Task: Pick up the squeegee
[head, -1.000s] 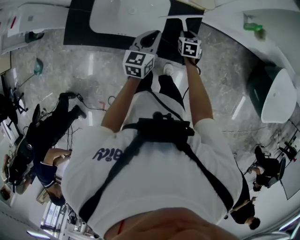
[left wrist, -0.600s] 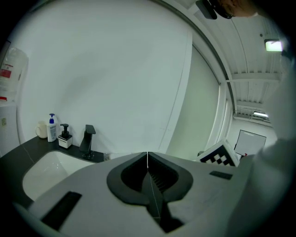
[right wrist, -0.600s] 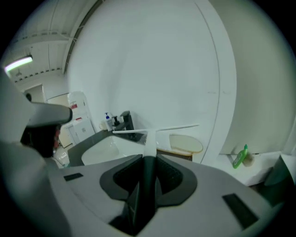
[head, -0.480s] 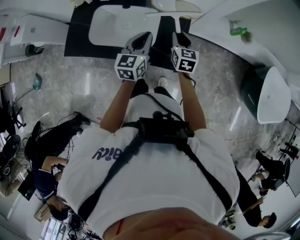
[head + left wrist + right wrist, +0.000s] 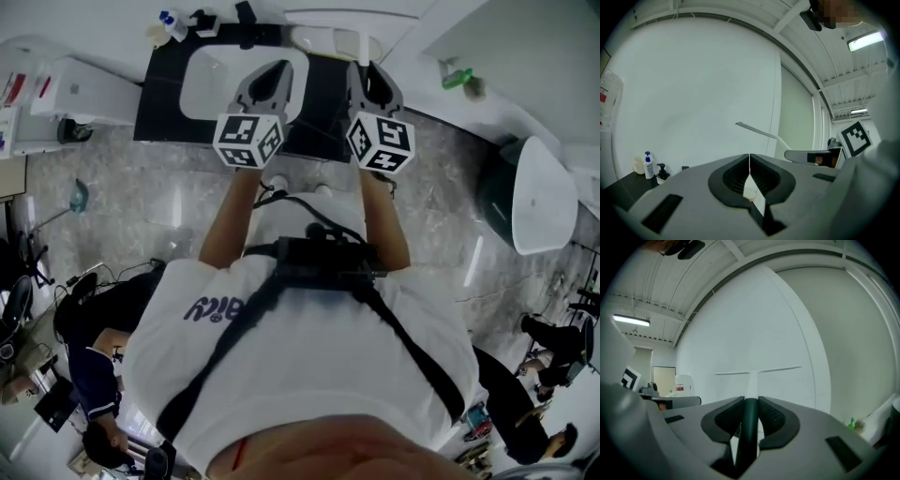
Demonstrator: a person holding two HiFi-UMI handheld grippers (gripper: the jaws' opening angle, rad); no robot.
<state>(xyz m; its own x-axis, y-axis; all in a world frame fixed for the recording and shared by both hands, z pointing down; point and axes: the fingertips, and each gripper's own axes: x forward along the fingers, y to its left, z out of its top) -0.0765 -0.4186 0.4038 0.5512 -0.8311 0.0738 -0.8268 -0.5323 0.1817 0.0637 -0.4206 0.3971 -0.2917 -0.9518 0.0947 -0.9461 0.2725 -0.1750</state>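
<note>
The left gripper [image 5: 750, 174] is held level, its jaws pressed together with nothing between them. Just beside it, the right gripper [image 5: 372, 80] is pinched on the dark green handle of the squeegee [image 5: 751, 423]. The squeegee's white blade is held crosswise before a white wall [image 5: 754, 324].

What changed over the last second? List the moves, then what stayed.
Both the left gripper and the right gripper rose toward the head camera, the right carrying the squeegee up with it. Nothing was grabbed or released. Unchanged: right jaws clamped on the squeegee's dark handle, left jaws shut and empty.
</note>
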